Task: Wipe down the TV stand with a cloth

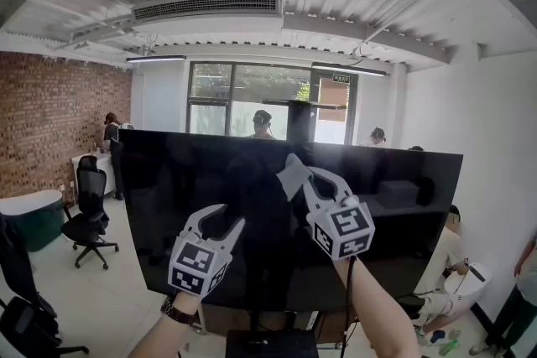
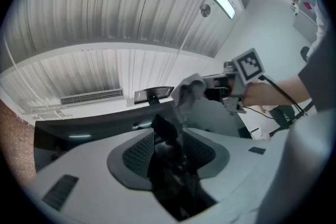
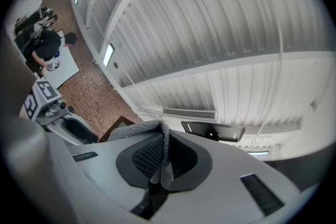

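1. Both tongs are raised in front of a large black TV screen (image 1: 168, 180), which fills the middle of the head view.
2. Right tongs (image 1: 309, 176) are pinching a grey cloth (image 1: 293, 176). The right gripper view shows the pads pressed on a fold of it, with the rest draped over the left pad.
3. The cloth is up against the dark screen, near its upper middle and well above the TV stand.
4. Left tongs (image 1: 225, 218) are lower and to the left, slightly spread. Only the dark screen shows in the gap, with nothing gripped.
5. The TV stand (image 1: 222, 319) is a brownish strip just under the screen's lower edge, mostly hidden.
6. A black office chair (image 1: 88, 210) stands far left, beside a brick wall (image 1: 50, 113).
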Demonstrator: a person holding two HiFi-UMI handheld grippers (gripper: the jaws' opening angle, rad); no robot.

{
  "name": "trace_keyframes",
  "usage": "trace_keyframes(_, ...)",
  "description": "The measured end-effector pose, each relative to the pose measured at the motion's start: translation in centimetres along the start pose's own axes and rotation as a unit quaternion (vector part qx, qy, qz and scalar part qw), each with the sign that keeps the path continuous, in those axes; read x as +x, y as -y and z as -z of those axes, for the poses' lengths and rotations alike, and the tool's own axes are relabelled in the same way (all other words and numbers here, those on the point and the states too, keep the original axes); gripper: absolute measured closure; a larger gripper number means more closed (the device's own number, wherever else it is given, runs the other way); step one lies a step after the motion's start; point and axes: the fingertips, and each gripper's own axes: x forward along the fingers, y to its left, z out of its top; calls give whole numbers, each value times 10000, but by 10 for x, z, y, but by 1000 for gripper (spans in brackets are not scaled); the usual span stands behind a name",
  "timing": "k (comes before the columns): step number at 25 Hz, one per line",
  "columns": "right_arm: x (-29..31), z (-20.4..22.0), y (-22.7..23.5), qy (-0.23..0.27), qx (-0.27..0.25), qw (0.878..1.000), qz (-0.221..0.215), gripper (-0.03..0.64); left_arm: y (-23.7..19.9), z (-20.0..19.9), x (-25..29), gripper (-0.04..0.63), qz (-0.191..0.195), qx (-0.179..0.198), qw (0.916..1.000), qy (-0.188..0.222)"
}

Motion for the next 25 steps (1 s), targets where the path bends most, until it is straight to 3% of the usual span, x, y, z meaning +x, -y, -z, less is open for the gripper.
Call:
trace_keyframes(5,140,-7,26,-615,-847,9943,-186,611,14,-21,48,396,55,-214,9997,86)
trace_keyframes(9,168,37,86,-1302,-1070,9856,138,611,29,-4,72,396,189,-334,9992,-118)
trace_keyframes(15,128,51,195,-1433,-1109,9783,1010,611,13,16,74,397,75,-152,9997,-166)
trace_keyframes(20,31,62,302,-1509,-768,9626,2113,611,33,32,82,396,245,-159,9994,-173)
trace_keyframes(22,-12,62,287,-1104,-308,9756,1871,611,50,46,82,396,315,-23,9993,-183)
trace_keyframes(25,-82,104,208,-755,271,9882,1305,611,80,94,73,396,480,375,9975,-351)
